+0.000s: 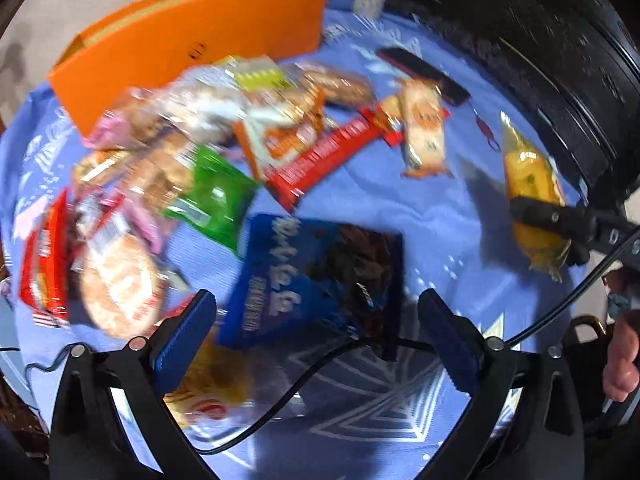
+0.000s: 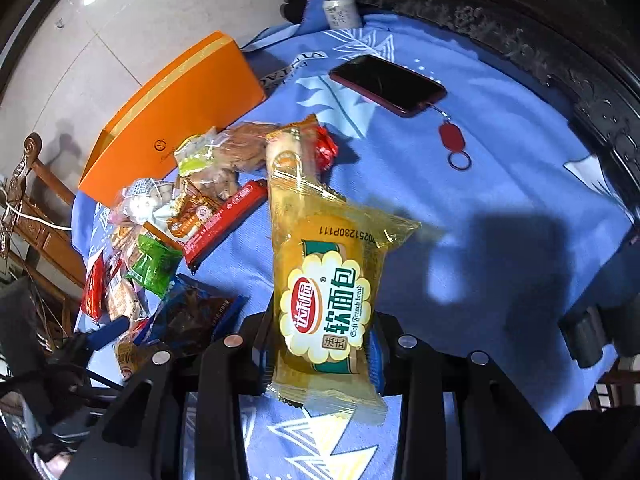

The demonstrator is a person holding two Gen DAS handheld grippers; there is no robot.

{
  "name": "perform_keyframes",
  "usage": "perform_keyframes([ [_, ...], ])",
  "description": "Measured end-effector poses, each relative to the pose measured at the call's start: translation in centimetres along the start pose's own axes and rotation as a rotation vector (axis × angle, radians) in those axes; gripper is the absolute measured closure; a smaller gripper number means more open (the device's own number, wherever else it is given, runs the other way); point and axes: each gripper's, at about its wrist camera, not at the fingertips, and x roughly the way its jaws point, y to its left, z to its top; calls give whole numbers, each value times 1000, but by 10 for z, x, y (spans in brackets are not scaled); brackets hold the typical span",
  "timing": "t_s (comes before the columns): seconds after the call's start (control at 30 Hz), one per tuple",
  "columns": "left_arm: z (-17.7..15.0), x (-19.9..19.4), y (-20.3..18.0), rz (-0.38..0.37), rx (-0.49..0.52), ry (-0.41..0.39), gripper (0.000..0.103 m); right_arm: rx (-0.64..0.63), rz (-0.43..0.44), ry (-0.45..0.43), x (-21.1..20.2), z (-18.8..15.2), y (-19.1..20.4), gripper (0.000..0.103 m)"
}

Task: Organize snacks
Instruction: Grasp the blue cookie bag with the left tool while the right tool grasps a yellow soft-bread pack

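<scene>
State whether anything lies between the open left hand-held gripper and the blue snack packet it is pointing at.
Nothing visible does. The blue snack packet lies flat on the blue cloth just ahead of the left hand-held gripper, whose fingers stand apart around bare cloth. Only the gripper's own black cable crosses below.

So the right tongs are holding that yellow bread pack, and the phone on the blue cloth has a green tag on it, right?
Nearly. The tag on the phone is red, not green, as the right wrist view shows. The right tongs do hold the yellow bread pack over the blue cloth.
</scene>
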Motion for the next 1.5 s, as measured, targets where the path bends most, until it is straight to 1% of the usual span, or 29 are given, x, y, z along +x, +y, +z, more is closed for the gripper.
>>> perform_keyframes([
  [0.1,-3,6,-7,20,35,-3,4,-4,-14,-2,-2,-3,-2,67],
  [0.17,-2,8,-11,19,45,-1,4,1,-16,2,-3,-5,-5,67],
  [0.23,-1,8,-11,16,37,-1,4,11,-20,2,-5,-7,-9,67],
  [0.37,-1,2,0,-8,-32,-19,4,6,-31,-10,-11,-12,-14,67],
  [0.5,0,0,5,-10,-45,-25,4,2,-36,-10,-17,-19,-18,67],
  [0.63,-1,-9,8,-24,-52,-50,4,-6,-42,-29,-26,-26,-21,67],
  [0.73,-4,-8,10,-17,-52,-38,4,1,-31,-34,-31,-30,-24,67],
  [0.83,-7,2,10,8,-49,-13,4,-2,-30,-39,-33,-32,-25,67],
  [0.93,-3,4,5,11,-31,-20,4,3,-21,-44,-35,-33,-27,67],
  [1.03,5,9,2,8,-37,-8,4,17,-19,-45,-36,-34,-30,67],
  [1.1,10,15,-5,1,-19,10,4,31,-20,-44,-36,-35,-34,67],
  [1.13,11,19,-9,14,3,23,4,38,-21,-43,-36,-35,-35,67],
  [1.2,13,31,-23,80,75,40,4,43,-15,-45,-36,-35,-36,67],
  [1.23,13,36,-29,99,106,50,4,39,-16,-46,-36,-36,-34,67],
  [1.33,13,42,-39,109,145,44,4,14,-17,-53,-37,-36,-29,67],
  [1.37,13,41,-39,106,144,38,11,10,-16,-54,-36,-35,-29,67],
  [1.43,12,37,-37,93,133,22,17,6,-12,-61,-36,-33,-27,67],
  [1.5,11,31,-33,72,112,4,26,13,-11,-64,-35,-31,-27,67],
])
